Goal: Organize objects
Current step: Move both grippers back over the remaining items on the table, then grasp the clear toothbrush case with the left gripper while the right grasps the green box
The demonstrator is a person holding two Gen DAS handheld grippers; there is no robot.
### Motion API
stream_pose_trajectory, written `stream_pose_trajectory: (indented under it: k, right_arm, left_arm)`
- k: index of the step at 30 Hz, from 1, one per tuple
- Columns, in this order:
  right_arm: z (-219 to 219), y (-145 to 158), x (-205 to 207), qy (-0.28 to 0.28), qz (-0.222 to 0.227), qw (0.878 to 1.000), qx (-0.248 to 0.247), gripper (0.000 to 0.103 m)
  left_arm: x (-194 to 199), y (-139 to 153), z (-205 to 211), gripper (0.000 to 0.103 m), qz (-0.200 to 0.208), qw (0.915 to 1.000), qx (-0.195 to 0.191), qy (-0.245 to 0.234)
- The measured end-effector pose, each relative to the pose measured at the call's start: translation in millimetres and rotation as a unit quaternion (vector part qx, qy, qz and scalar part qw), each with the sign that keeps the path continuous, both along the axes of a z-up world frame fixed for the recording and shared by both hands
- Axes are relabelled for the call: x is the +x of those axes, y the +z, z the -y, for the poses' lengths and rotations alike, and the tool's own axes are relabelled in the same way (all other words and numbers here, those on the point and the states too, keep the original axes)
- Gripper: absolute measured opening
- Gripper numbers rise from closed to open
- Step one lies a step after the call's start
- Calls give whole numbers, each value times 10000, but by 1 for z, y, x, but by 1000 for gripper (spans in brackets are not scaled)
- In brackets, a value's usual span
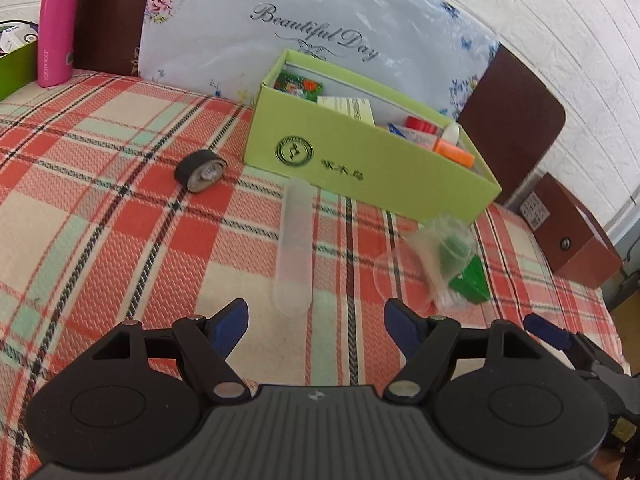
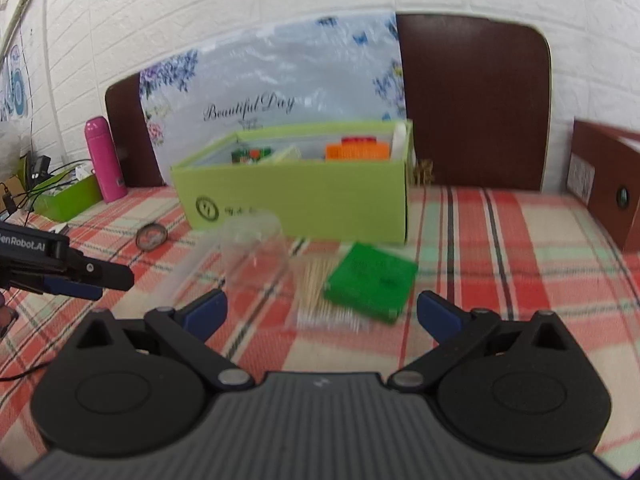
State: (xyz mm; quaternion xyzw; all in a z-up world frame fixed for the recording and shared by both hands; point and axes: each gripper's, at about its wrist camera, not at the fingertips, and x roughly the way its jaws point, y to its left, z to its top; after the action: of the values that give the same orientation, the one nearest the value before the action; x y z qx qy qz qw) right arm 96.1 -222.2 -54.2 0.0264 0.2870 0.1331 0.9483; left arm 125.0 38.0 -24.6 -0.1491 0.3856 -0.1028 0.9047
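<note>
A light green box stands open on the plaid cloth, holding several small items. In front of it lie a frosted plastic tube, a black tape roll, a clear plastic cup, a green flat case and a bundle of toothpicks. My left gripper is open, just short of the tube's near end. My right gripper is open, close before the toothpicks and green case.
A pink bottle and a green tray stand at the far left. A brown box sits at the right. Brown chair backs and a flowered bag stand behind the table.
</note>
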Motion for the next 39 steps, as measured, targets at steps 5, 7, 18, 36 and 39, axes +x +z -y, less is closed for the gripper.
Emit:
stream_pose_trajectory:
  k: [5, 7, 18, 36, 39]
  right_arm:
    - [10, -13, -17, -29, -176, 9998, -61, 103]
    - [15, -14, -18, -40, -166, 9998, -94, 103]
    - [32, -14, 28, -359, 78, 9991, -193, 91]
    - [30, -23, 37, -580, -294, 9978, 131, 67]
    - [36, -21, 10, -346, -354, 9986, 173, 67]
  left_arm:
    - [9, -6, 9, 78, 122, 9998, 116, 90]
    - [19, -8, 13, 78, 155, 9997, 146, 126]
    - [33, -28, 25, 29, 59, 9977, 676, 7]
    - [-15, -29, 26, 29, -22, 9971, 643, -400]
    - [-18, -29, 27, 29, 6, 9964, 711, -460]
